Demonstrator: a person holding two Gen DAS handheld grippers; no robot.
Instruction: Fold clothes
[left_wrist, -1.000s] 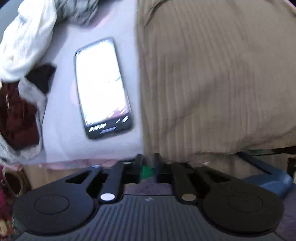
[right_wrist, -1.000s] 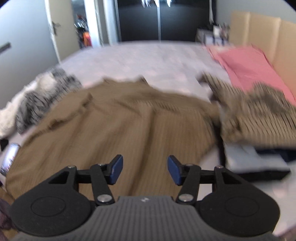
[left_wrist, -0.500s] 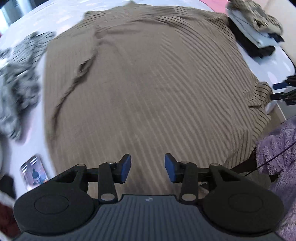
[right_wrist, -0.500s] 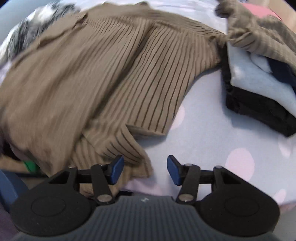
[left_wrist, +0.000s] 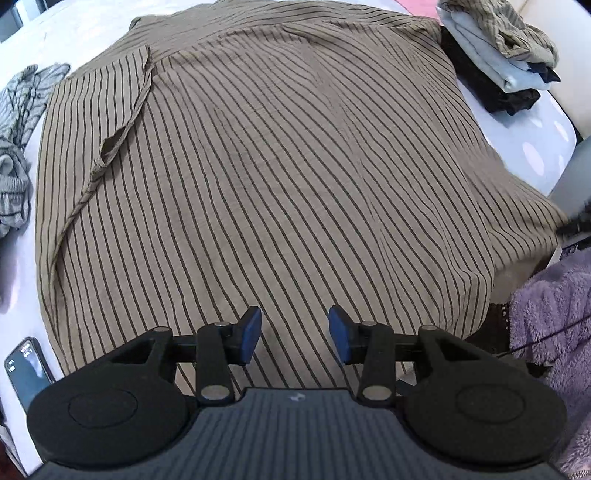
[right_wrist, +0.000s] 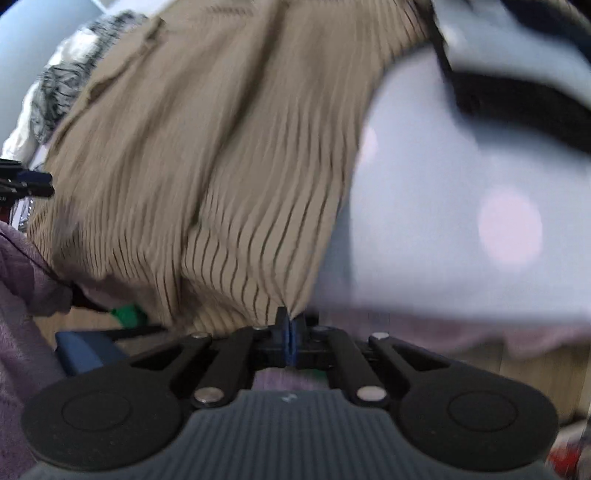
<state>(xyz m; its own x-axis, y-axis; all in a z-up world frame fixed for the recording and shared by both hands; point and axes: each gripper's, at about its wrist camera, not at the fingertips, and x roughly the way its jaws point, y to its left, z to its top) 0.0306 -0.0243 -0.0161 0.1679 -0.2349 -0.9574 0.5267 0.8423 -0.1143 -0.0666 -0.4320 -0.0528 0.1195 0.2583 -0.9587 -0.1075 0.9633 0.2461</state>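
A tan shirt with thin dark stripes (left_wrist: 266, 177) lies spread flat over the bed. My left gripper (left_wrist: 294, 334) hovers above the shirt's near hem, open, its blue pads apart with only cloth below them. In the right wrist view the same striped shirt (right_wrist: 207, 173) hangs over the bed's near edge. My right gripper (right_wrist: 290, 334) is shut on the shirt's lower right corner, and the cloth gathers into folds at its blue pads. That view is blurred.
A stack of folded clothes (left_wrist: 495, 62) sits at the far right of the bed. Grey patterned garments (left_wrist: 16, 122) lie at the left edge. A phone (left_wrist: 27, 371) rests at the near left. A purple fleece sleeve (left_wrist: 554, 332) shows at the right. The polka-dot sheet (right_wrist: 461, 206) is bare beside the shirt.
The right gripper dropped to the shirt's near corner and closed on it. The left gripper swung from the phone over the shirt, opened, then barely shifted.
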